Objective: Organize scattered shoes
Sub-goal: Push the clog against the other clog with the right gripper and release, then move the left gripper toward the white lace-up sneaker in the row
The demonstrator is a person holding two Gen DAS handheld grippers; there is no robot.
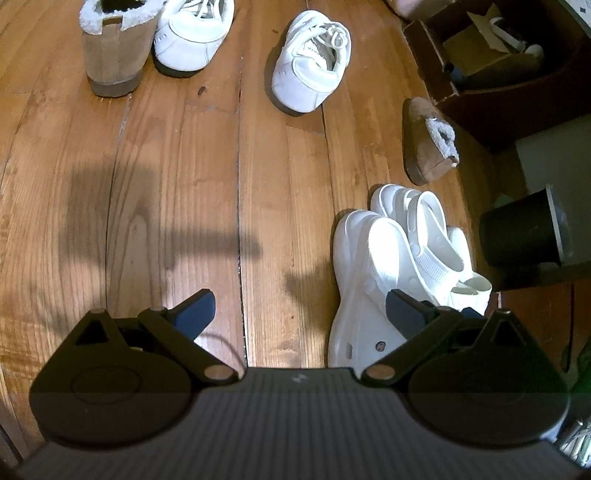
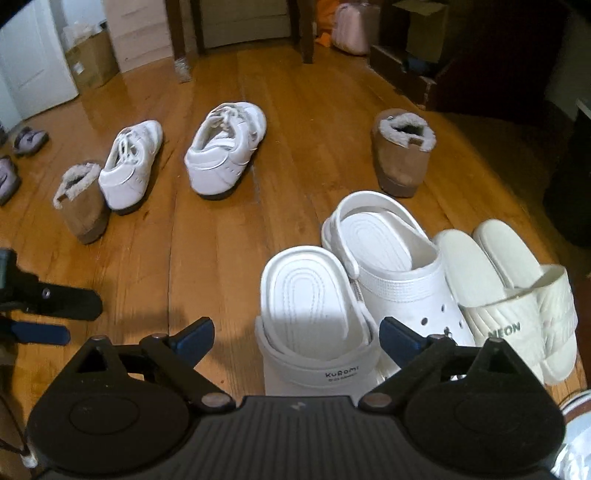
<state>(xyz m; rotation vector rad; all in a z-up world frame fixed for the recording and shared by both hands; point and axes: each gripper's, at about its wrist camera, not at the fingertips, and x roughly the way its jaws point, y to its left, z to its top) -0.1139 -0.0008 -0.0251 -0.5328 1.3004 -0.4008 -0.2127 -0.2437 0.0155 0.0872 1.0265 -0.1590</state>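
My left gripper is open and empty above the wood floor, just left of two white clogs. Ahead lie two white sneakers, a tan fleece-lined boot and a second tan boot on its side. My right gripper is open and empty, its jaws on either side of the heel of the nearer white clog. The other clog stands beside it, with a pair of cream slides to the right. The left gripper's fingers show at the left edge.
Sneakers and tan boots stand further back. A dark shelf with boxes and a black bin are on the right. Cardboard boxes, table legs and grey shoes are beyond.
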